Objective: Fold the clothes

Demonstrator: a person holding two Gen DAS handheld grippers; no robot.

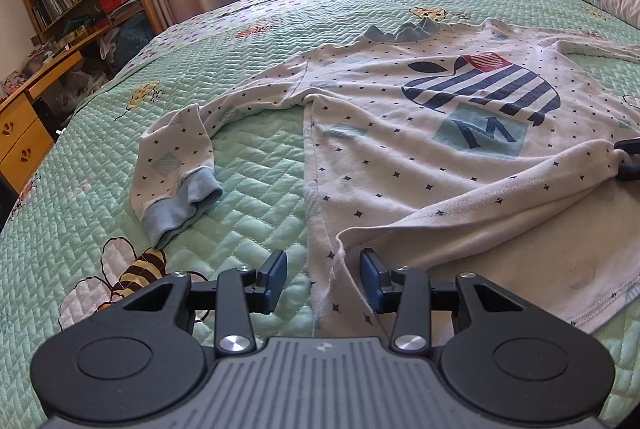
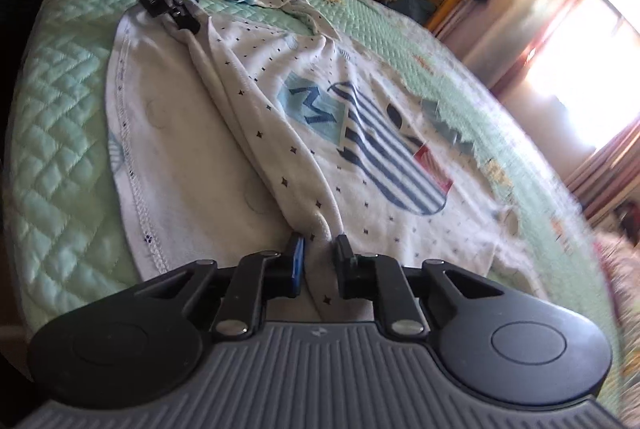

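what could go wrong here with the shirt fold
1. The left gripper looks open around the shirt hem, so that corner may drop when lifted.
2. The right gripper pinches only a bunched ridge of hem, and the fold may come out crooked.
3. The sleeve lies curled out on the quilt and could drag or get trapped under the fold.

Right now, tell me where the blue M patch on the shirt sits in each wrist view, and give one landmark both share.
Left wrist view: the M patch is right of centre, just below the striped print, upside down.
Right wrist view: the M patch is centre, upper middle, left of the stripes.
Shared landmark: the navy striped print beside the patch.
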